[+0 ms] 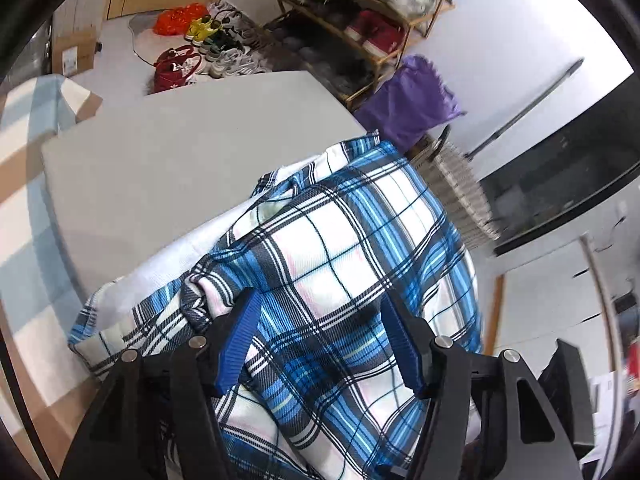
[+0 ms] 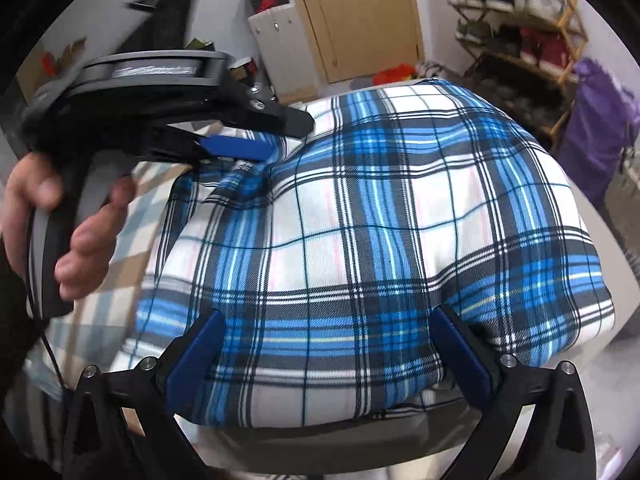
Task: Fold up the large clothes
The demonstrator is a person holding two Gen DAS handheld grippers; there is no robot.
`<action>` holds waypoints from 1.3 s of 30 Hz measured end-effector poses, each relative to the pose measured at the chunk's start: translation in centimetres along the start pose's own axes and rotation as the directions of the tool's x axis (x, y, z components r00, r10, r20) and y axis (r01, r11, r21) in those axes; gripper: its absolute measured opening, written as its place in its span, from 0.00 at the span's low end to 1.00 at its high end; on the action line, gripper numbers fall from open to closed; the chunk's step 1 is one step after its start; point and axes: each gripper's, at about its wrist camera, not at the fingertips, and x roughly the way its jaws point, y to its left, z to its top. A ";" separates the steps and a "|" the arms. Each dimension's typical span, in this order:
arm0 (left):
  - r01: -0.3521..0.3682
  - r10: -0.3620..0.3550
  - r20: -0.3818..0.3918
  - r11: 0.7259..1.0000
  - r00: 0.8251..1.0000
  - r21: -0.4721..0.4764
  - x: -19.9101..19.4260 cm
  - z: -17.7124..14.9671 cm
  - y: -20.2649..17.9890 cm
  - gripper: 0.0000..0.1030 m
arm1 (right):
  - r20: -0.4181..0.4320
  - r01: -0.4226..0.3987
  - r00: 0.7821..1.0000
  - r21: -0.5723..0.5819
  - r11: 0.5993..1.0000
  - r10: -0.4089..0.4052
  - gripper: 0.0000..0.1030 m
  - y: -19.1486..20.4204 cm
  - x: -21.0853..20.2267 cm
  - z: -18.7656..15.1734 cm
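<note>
A blue, white and black plaid garment lies bunched on the grey table; it fills the right wrist view. My left gripper stands open, its blue pads either side of a fold of the plaid cloth. It also shows in the right wrist view, held by a hand at the garment's far left edge. My right gripper is open, its blue pads spread wide over the near edge of the garment. Whether any pad touches the cloth I cannot tell.
A wooden shoe rack and a purple bag stand beyond the table. Shoes and an orange bag lie on the floor. A checked cloth lies left of the table. A wooden door is at the back.
</note>
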 end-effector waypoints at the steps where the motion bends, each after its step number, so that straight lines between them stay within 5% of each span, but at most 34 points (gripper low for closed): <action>1: -0.007 0.007 0.006 1.000 1.000 0.010 -0.4 -0.5 -0.1 0.55 | 0.012 0.007 1.000 -0.005 1.000 -0.007 1.00 0.0 -0.1 -0.3; 6: -0.139 0.136 0.041 0.988 0.990 0.070 -3.2 -3.4 -1.4 0.55 | 0.018 0.025 1.000 0.036 0.999 -0.026 1.00 0.3 -1.6 -1.5; 8: -0.133 0.129 0.056 0.988 0.990 0.077 -4.0 -3.6 -2.1 0.55 | 0.008 0.012 1.000 0.072 0.997 -0.013 1.00 0.9 -2.9 -2.2; 12: -0.153 0.138 0.117 0.980 0.983 0.127 -6.9 -6.3 -3.4 0.56 | 0.094 -0.041 0.995 0.153 0.987 0.027 1.00 2.3 -7.0 -4.6; 20: -0.259 0.192 0.299 0.944 0.935 0.204 -13.5 -12.7 -6.3 0.62 | 0.303 -0.034 0.952 0.225 0.974 -0.037 1.00 7.7 -14.3 -8.2; 23: -0.326 0.227 0.382 0.920 0.896 0.217 -15.6 -15.8 -7.9 0.65 | 0.343 0.035 0.930 0.278 0.960 -0.134 1.00 9.2 -16.1 -8.7; 25: -0.366 0.246 0.446 0.907 0.861 0.208 -16.6 -18.0 -8.7 0.87 | 0.373 0.093 0.905 0.298 0.950 -0.206 1.00 10.3 -17.6 -9.8; 29: -0.404 0.245 0.533 0.892 0.810 0.203 -17.3 -21.2 -9.9 0.89 | 0.423 0.169 0.853 0.329 0.929 -0.305 1.00 11.9 -20.4 -12.3; 34: -0.492 0.337 0.577 0.860 0.744 0.132 -17.6 -25.0 -11.0 0.93 | 0.448 0.190 0.835 0.308 0.932 -0.319 1.00 13.6 -23.5 -15.1; 36: -0.475 0.318 0.594 0.871 0.739 0.124 -17.8 -26.2 -11.1 0.93 | 0.479 0.173 0.820 0.312 0.934 -0.312 1.00 13.9 -24.7 -16.4; 39: -0.512 0.318 0.657 0.850 0.684 0.122 -18.3 -27.7 -11.9 0.93 | 0.528 0.143 0.798 0.304 0.942 -0.291 1.00 14.4 -26.3 -18.0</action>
